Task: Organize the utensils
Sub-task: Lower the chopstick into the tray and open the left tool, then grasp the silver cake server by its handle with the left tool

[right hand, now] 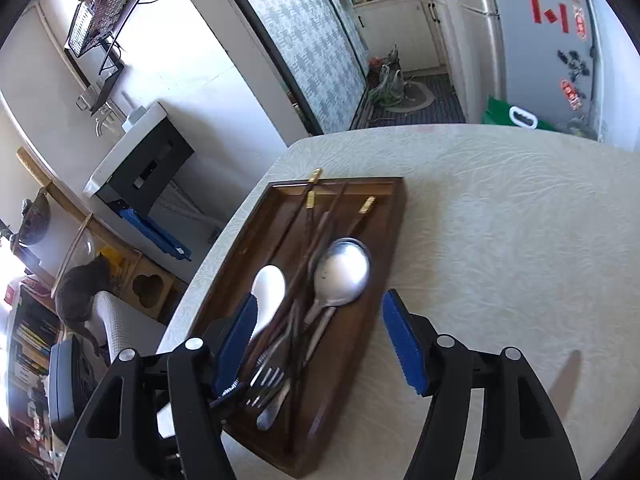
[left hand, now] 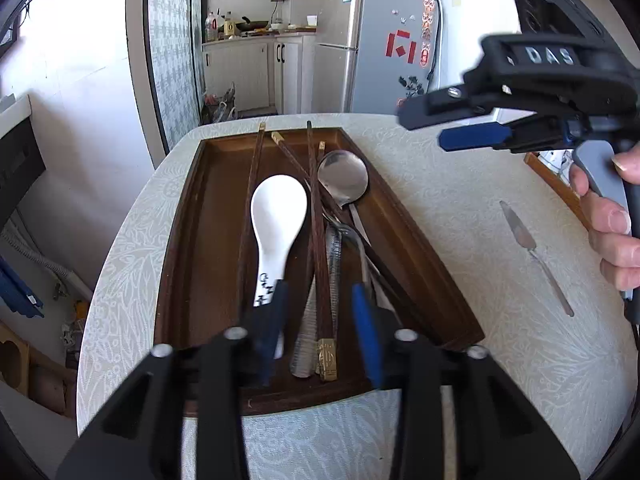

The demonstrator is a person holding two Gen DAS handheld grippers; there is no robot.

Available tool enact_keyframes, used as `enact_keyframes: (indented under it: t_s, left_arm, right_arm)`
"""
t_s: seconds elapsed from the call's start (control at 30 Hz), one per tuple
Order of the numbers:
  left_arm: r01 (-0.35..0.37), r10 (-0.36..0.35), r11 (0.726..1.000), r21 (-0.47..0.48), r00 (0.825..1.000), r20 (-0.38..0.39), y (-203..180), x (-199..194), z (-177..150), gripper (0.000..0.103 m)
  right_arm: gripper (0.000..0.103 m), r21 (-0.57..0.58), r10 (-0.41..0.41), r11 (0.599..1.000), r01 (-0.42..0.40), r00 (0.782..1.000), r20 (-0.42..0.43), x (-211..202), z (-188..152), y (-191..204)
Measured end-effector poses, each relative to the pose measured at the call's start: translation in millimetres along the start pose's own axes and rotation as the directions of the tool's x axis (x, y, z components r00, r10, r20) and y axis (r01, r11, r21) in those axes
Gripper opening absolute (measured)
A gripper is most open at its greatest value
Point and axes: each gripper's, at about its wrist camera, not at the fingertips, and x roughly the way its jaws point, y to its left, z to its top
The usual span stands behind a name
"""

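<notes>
A dark wooden tray (left hand: 192, 240) lies on the table and holds a white ceramic spoon (left hand: 276, 216), a large metal spoon (left hand: 343, 178), several wooden chopsticks (left hand: 318, 240) and other metal cutlery. My left gripper (left hand: 320, 288) hangs open over the tray's near end, its fingers either side of the chopstick ends without touching them. In the left wrist view my right gripper (left hand: 422, 130) is up at the right, held by a hand, open and empty. The right wrist view shows that gripper (right hand: 320, 300) open above the tray (right hand: 256, 248), the white spoon (right hand: 268, 292), the metal spoon (right hand: 340, 272) and a fork (right hand: 264, 380).
A butter knife (left hand: 536, 256) lies on the pale patterned tablecloth (left hand: 440, 200) to the right of the tray. The table's rounded edge (left hand: 120, 248) runs close by the tray's left side. A fridge (left hand: 376, 40) stands beyond the table. A cat (right hand: 80, 292) is on the floor at left.
</notes>
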Motion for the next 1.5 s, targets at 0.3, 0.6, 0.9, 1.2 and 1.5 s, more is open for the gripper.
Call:
enact_keyframes:
  t_s: [0.3, 0.6, 0.9, 1.2, 1.5]
  left_arm:
    - [0.288, -0.286, 0.956, 0.062, 0.958, -0.027, -86, -12, 8, 0.065]
    - [0.371, -0.346, 0.914, 0.165, 0.924, -0.161, -180, 21, -7, 0.065]
    - [0.327, -0.291, 0.927, 0.183, 0.936, -0.200, -197, 43, -11, 0.064]
    - [0.311, -0.275, 0.936, 0.164, 0.939, -0.208, -187, 49, -2, 0.014]
    - [0.328, -0.319, 0.941, 0.086, 0.942, -0.101, -175, 27, 8, 0.013]
  right_arm:
    - [0.067, 0.115, -0.113, 0.988, 0.106, 0.992, 0.055, -74, -44, -98]
    - [0.067, 0.178, -0.088, 0.981, 0.077, 0.995, 0.053, -77, -74, -141]
    - [0.067, 0.230, -0.035, 0.973, 0.024, 0.998, 0.043, -73, -89, -157]
    - [0.067, 0.336, 0.036, 0.940, -0.053, 0.998, 0.057, -77, -98, -175]
    - [0.068, 0.402, 0.065, 0.912, -0.085, 0.996, 0.063, -74, -105, -182]
